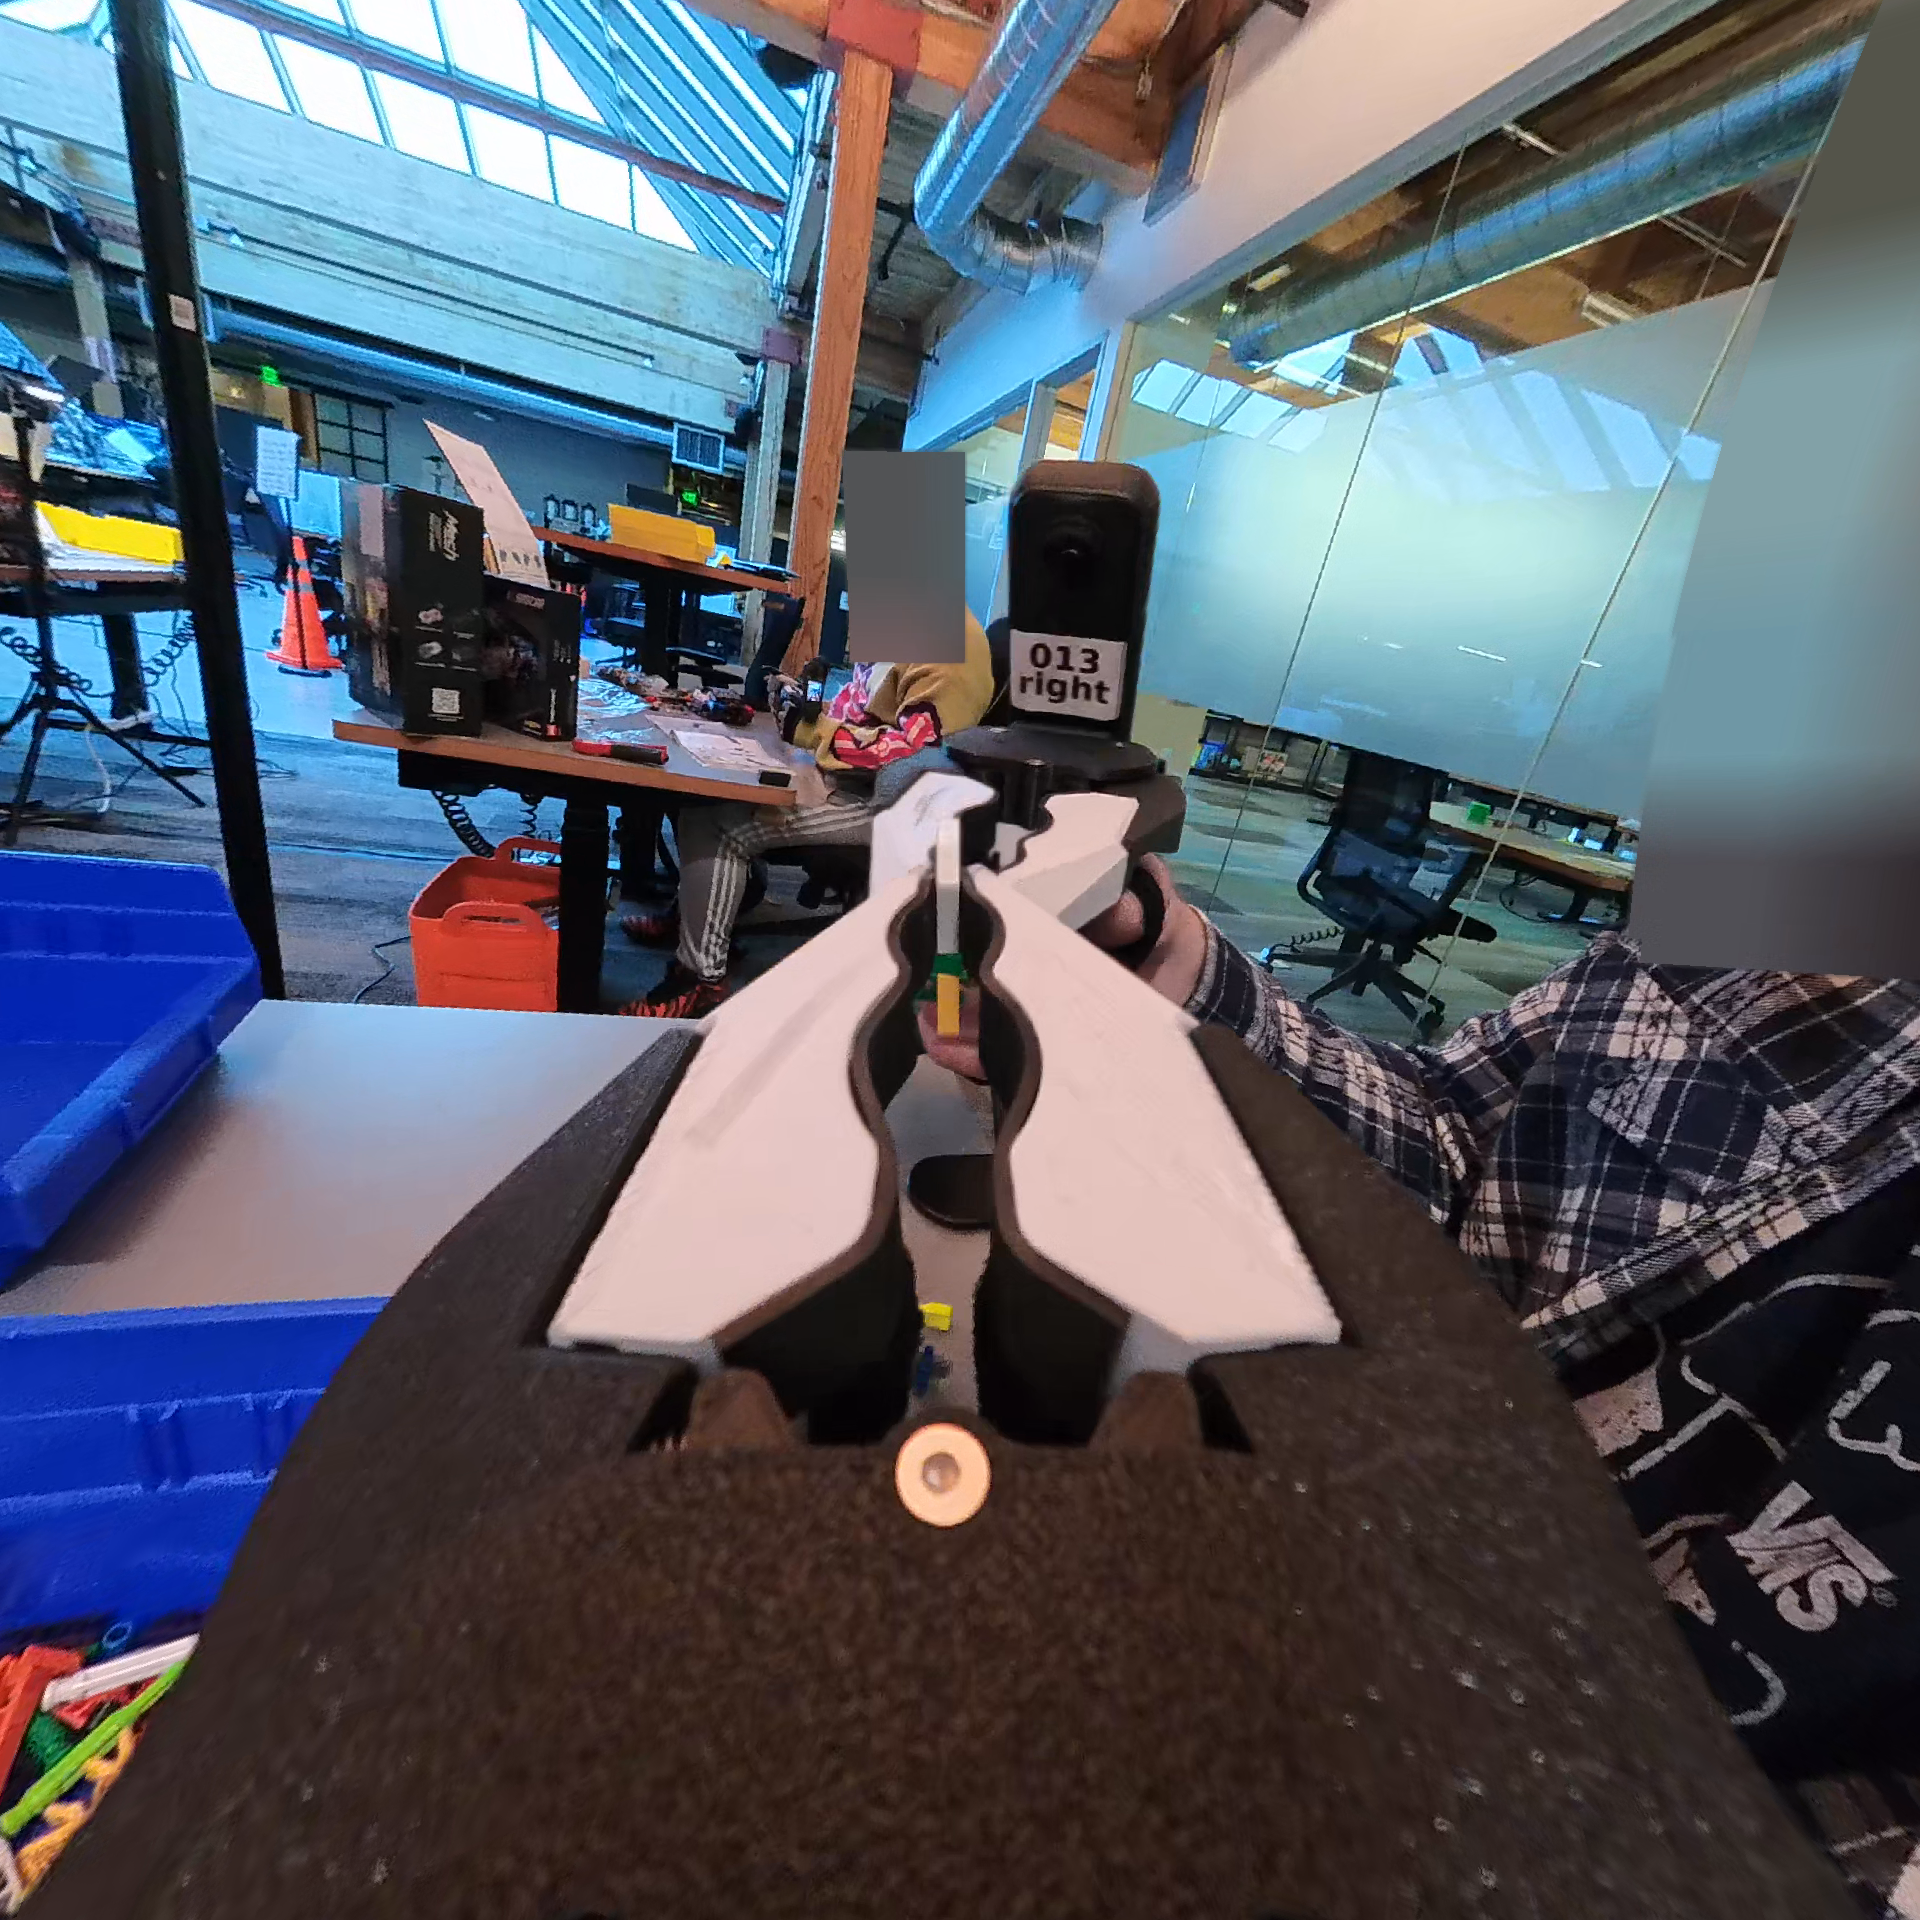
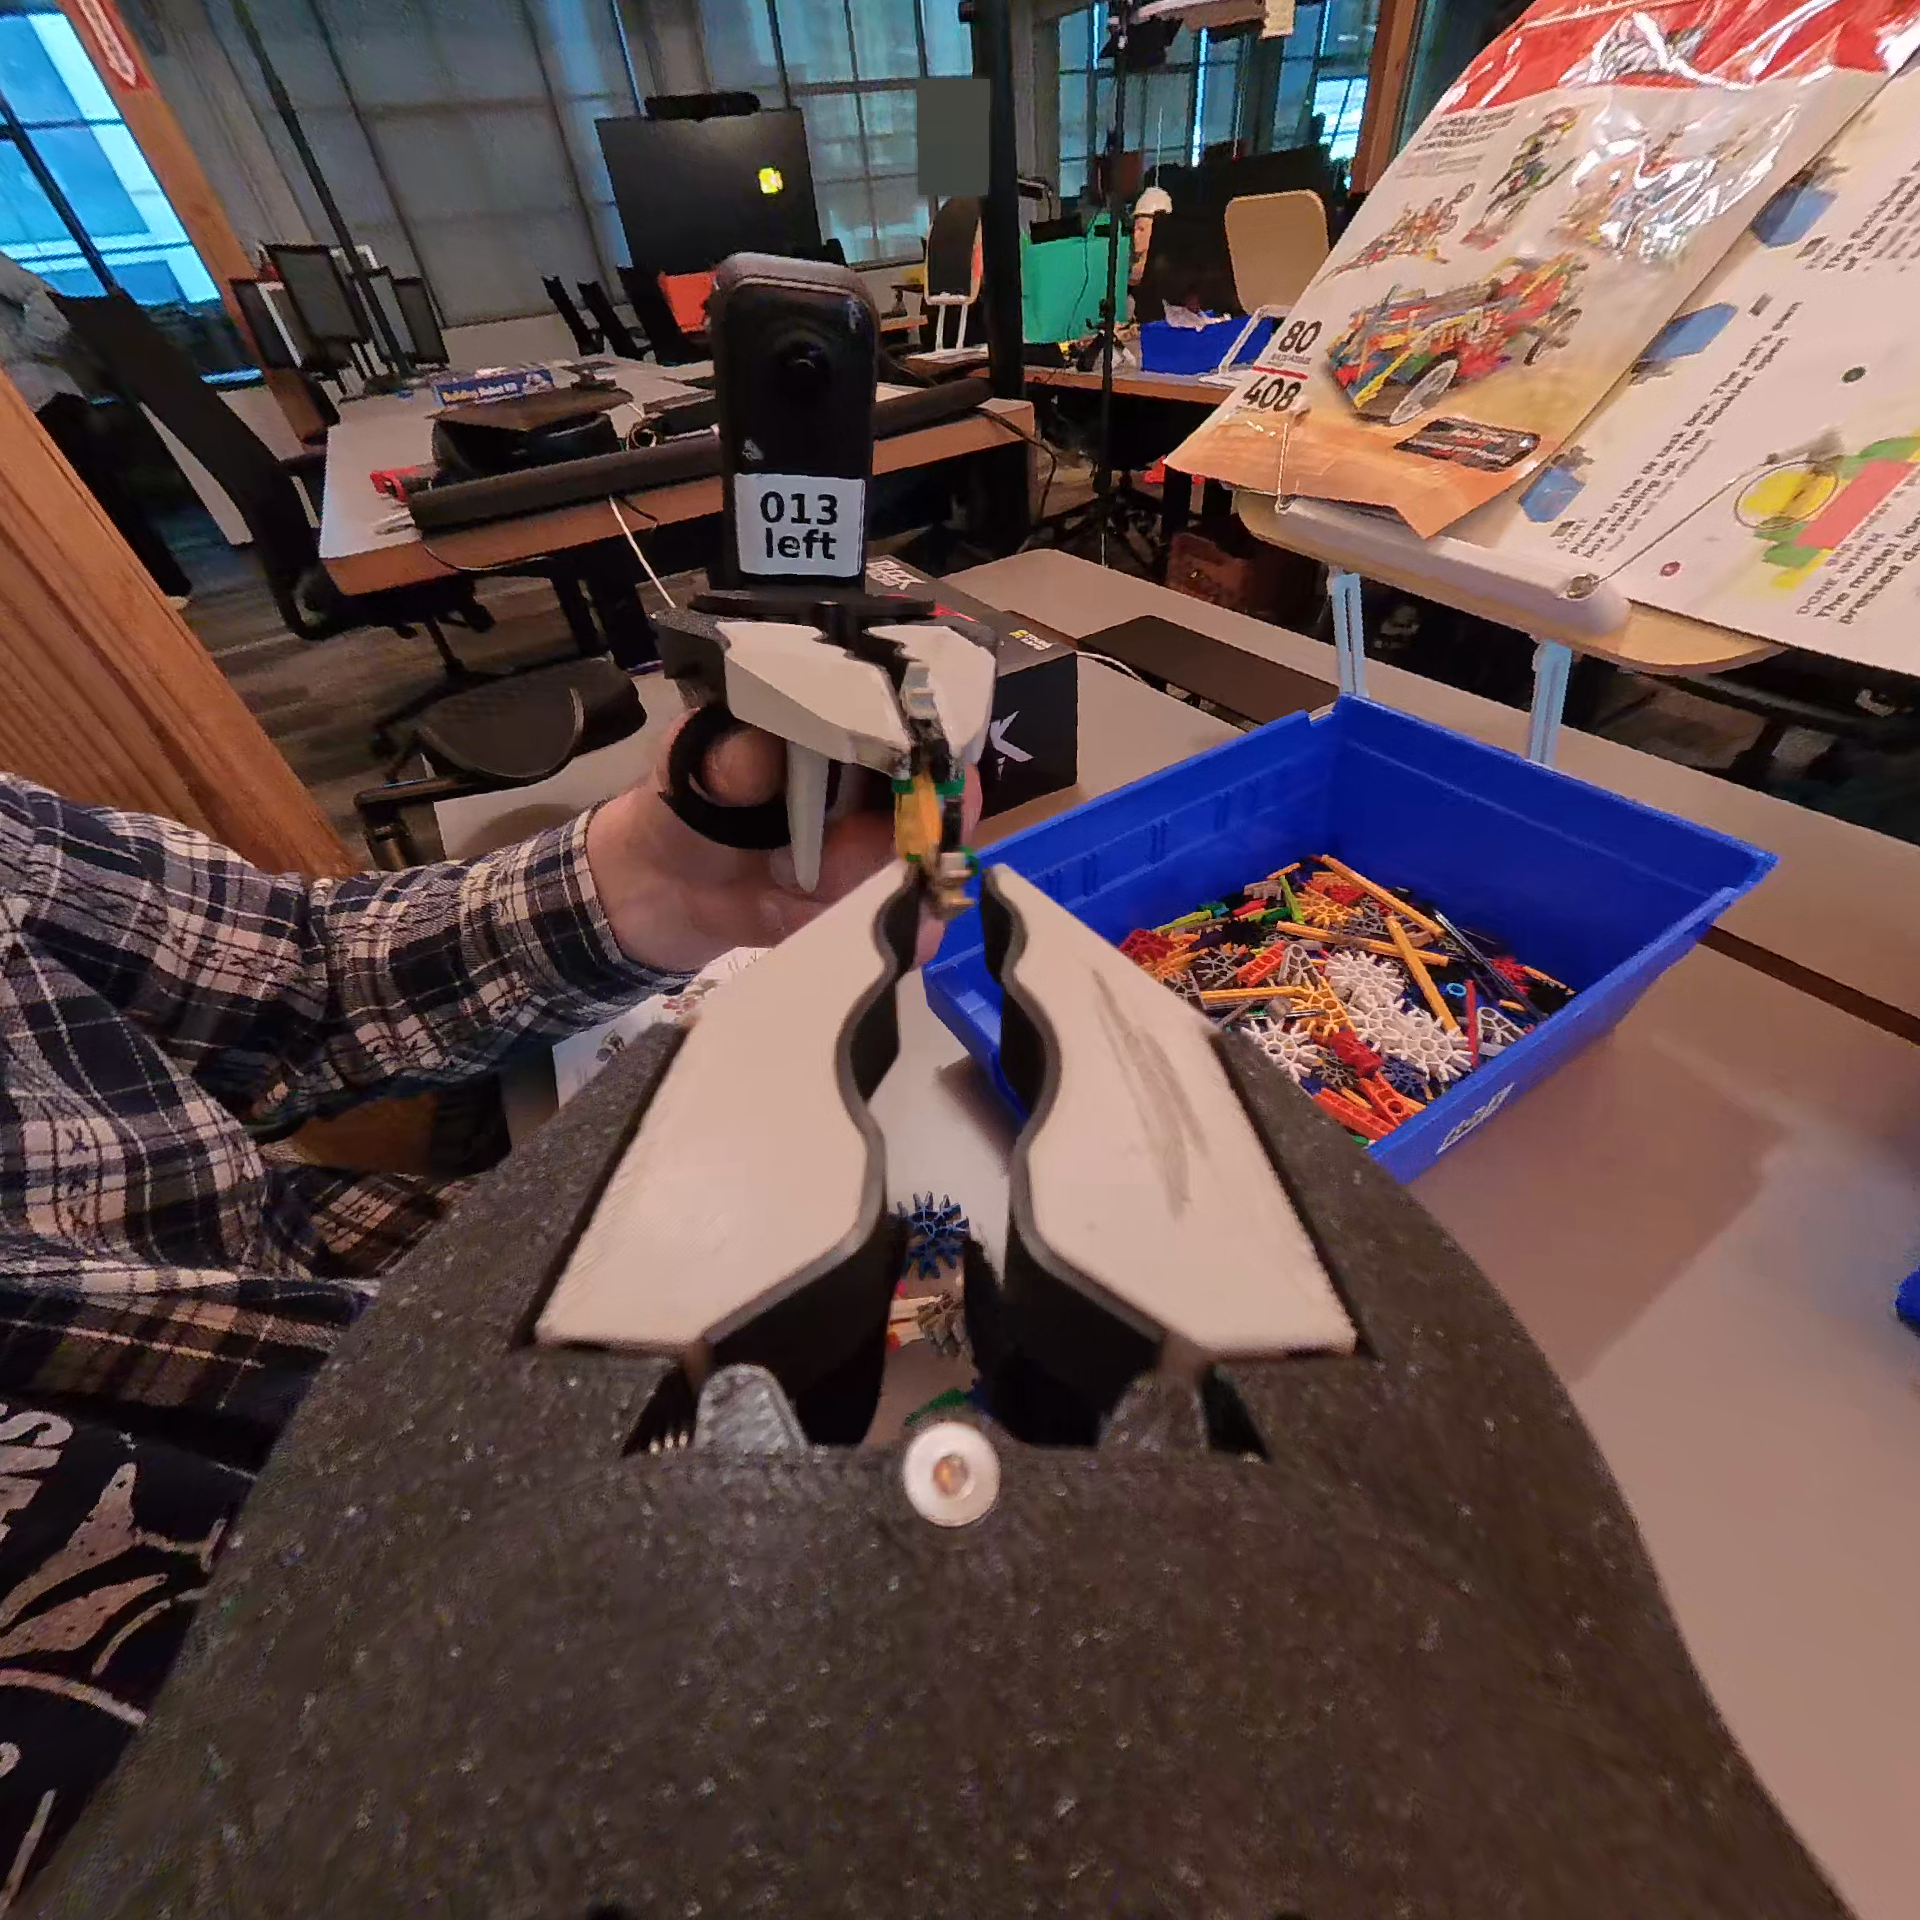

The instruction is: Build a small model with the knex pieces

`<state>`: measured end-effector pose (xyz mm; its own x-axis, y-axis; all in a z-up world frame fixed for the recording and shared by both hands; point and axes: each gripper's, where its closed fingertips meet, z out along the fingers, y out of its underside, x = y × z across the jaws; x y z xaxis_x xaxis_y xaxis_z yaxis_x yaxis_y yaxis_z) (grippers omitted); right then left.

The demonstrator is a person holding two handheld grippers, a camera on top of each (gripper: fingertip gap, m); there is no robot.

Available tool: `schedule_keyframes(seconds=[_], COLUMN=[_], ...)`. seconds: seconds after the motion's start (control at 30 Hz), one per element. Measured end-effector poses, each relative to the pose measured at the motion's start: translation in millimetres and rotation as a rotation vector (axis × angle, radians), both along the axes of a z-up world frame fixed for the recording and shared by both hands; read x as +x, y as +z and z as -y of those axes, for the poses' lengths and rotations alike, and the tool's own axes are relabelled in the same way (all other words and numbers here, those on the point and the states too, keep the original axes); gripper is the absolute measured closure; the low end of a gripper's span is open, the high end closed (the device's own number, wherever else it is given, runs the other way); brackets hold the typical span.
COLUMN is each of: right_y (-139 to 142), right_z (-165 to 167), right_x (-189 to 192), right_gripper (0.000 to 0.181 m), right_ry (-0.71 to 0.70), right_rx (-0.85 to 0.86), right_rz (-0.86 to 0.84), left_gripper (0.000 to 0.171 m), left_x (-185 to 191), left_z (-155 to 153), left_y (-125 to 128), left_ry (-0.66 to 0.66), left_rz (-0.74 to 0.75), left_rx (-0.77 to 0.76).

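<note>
Two handheld grippers meet tip to tip above a grey table [image 2: 1621,1226], both pinching one small assembly of construction-toy pieces [image 2: 928,821] in yellow, green and white. The left gripper [image 1: 948,894], its white fingers drawn together, clamps the assembly's white strip at 12 o'clock in its own view; the right gripper [image 2: 943,883] is closed on the lower end of the same assembly, with the person's hand [image 2: 727,862] and plaid sleeve [image 2: 260,977] at 9 o'clock.

A blue plastic bin [image 2: 1455,831] at 3 o'clock in the right wrist view holds a heap of rods, connectors and white snowflake-shaped pieces [image 2: 1351,997] in many colours. Further blue bins [image 1: 104,997] stand at 9 o'clock in the left wrist view, one with coloured rods showing at its lower corner. Loose pieces, among them a blue connector [image 2: 932,1231], lie on the table beneath the grippers.

An instruction booklet [image 2: 1558,291] rests on a tilted stand at 2 o'clock. Behind are an open workshop with timber beams, skylights, glass partitions, desks, office chairs, an orange traffic cone [image 1: 303,613] and a seated person [image 1: 831,769]
</note>
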<state>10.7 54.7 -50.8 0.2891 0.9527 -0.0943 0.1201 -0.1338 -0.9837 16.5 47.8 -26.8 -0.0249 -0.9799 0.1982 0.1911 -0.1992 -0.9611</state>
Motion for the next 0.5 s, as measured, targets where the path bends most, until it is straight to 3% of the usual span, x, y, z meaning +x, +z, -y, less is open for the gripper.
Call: schedule_keyframes(seconds=[0.27, 0.37, 0.5], right_y=[7.9, 11.6, 10.4], right_z=[2.7, -0.6, -1.7], right_x=[-0.9, 0.0, -0.6], right_gripper=[0.178, 0.179, 0.178], right_ry=[0.004, 0.000, -0.002], right_rx=[0.029, -0.013, -0.040], right_rz=[-0.034, -0.105, -0.166], left_gripper=[0.167, 0.156, 0.168], left_x=[-0.8, -0.3, 0.5], left_z=[-1.6, -1.6, -7.9], left_y=[5.9, 7.8, 6.2], left_ry=[-0.008, -0.014, 0.027], left_rz=[0.036, 0.039, 0.017], left_rx=[0.008, 0.003, 0.012])
